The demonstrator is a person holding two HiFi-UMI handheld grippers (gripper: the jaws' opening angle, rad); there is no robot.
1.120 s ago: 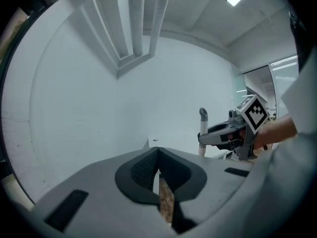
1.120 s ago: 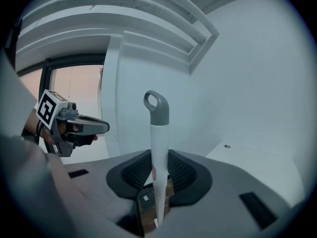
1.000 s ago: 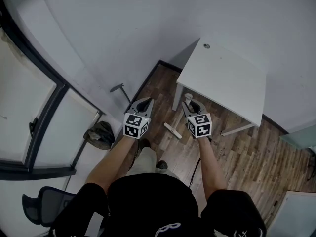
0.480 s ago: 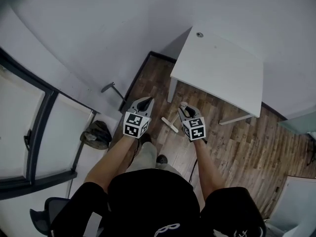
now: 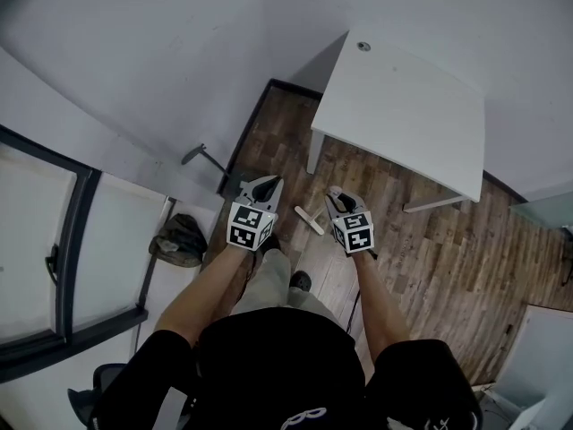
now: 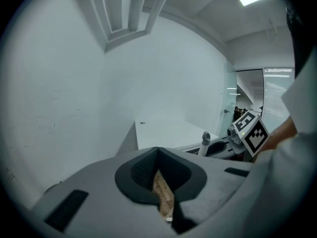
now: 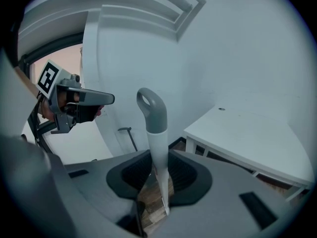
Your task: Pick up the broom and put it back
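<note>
Between the jaws of the right gripper point(image 7: 159, 155) stands the broom point(image 7: 157, 133). Its white handle runs up through the gap, and the two dark pads press on it from both sides, so this gripper is closed on the handle. The grey loop at the top of the handle rises above the jaw tips. From the head view, the pale head of the broom lies on the wooden floor point(image 5: 430, 258), just to the left of the right gripper, between the two grippers and near the leg of the white table point(image 5: 403, 106). The handle leans from there up to the right gripper.

The left gripper point(image 6: 157, 152) is beside it, apart from the broom. Its jaws are together at the tips and nothing is between them; only the floor shows through the small gap below.
</note>
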